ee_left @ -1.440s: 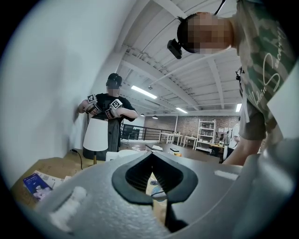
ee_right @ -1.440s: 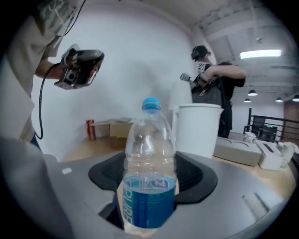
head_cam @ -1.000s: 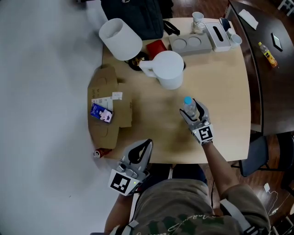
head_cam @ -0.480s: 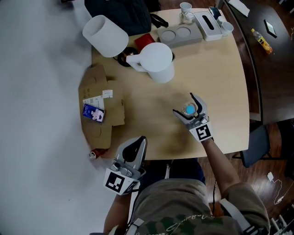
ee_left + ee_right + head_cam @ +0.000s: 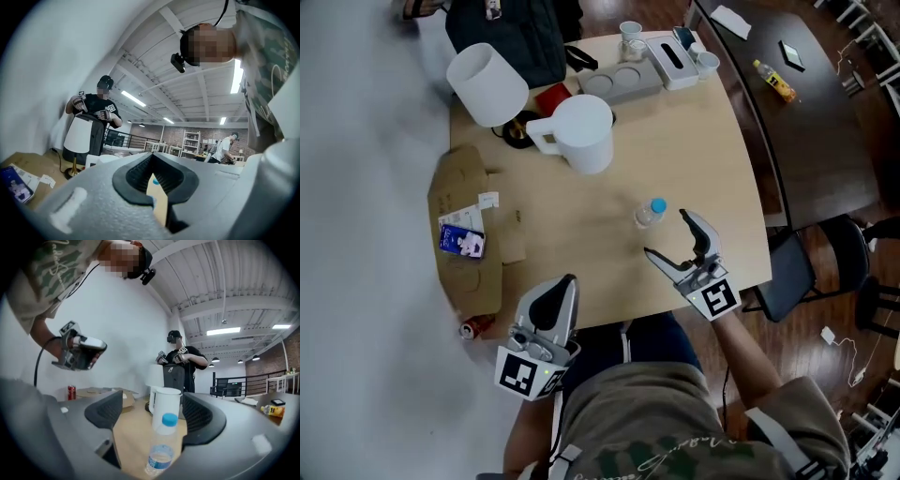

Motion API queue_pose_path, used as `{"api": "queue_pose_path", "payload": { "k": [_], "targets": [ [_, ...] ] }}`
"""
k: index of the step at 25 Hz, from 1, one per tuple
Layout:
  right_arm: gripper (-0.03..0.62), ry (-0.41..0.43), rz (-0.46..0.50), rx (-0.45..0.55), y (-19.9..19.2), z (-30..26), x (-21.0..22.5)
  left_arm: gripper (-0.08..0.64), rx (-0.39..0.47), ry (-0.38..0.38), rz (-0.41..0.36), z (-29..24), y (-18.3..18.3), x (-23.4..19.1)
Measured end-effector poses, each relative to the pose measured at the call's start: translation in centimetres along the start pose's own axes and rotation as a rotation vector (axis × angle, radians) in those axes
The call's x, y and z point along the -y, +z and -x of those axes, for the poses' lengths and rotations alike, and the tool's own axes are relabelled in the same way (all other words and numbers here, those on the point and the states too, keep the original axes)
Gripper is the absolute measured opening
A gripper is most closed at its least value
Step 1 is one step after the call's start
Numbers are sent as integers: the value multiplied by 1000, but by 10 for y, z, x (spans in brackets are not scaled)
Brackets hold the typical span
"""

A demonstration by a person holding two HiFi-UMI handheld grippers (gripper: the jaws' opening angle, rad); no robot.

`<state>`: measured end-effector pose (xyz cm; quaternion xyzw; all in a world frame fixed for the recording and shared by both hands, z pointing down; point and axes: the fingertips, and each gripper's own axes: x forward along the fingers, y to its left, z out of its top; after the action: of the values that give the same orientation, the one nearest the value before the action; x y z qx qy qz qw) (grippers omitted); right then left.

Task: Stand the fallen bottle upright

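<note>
Wooden table bearing upright bottle, white jug, tray, cardboard

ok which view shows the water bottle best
The right gripper view: the bottle stands upright and close, visible from cap to label, in mid-frame. The head view shows it small, from above. The left gripper view gives only a blue speck.

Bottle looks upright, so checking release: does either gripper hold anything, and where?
Nothing held: right gripper empty, jaws closing, bottle ahead; left gripper shut, empty.
</note>
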<state>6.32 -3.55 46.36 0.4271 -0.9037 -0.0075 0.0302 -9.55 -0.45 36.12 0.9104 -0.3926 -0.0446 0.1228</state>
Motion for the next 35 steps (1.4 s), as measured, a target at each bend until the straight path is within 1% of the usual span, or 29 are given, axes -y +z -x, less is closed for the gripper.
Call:
{"api": "queue_pose_path", "payload": {
  "k": [3, 5, 10, 13, 15, 18, 21, 24, 26, 28, 30, 32, 35],
  "targets": [
    [373, -12, 24, 22, 50, 28, -19, 6, 15, -61, 13, 12, -1, 10],
    [361, -21, 21, 38, 74, 48, -30, 6, 14, -82, 25, 19, -7, 18],
    [322, 3, 12, 67, 117, 96, -53, 6, 22, -84, 21, 38, -5, 55],
    [287, 47, 20, 78, 135, 125, -64, 6, 34, -63, -1, 49, -4, 81],
    [250, 95, -15, 85, 140, 146, -70, 6, 39, -33, -24, 57, -5, 100],
    [204, 168, -99, 95, 141, 180, -73, 6, 47, 36, -41, 67, -10, 127],
    [192, 196, -128, 86, 141, 206, -72, 6, 46, 94, -43, 77, -13, 155],
    [175, 177, -124, 69, 147, 225, -72, 6, 36, 88, -85, 86, -5, 181],
    [167, 171, -101, 56, 150, 230, -78, 6, 46, 81, -105, 92, 2, 188],
    [146, 167, -78, 50, 154, 230, -89, 6, 55, 78, -111, 99, 9, 190],
    [134, 162, -78, 45, 157, 227, -104, 6, 61, 73, -128, 106, 18, 189],
    [99, 156, -81, 51, 158, 224, -116, 6, 75, 70, -143, 115, 27, 186],
    [73, 162, -69, 68, 159, 219, -128, 6, 87, 82, -145, 131, 30, 181]
  ]
}}
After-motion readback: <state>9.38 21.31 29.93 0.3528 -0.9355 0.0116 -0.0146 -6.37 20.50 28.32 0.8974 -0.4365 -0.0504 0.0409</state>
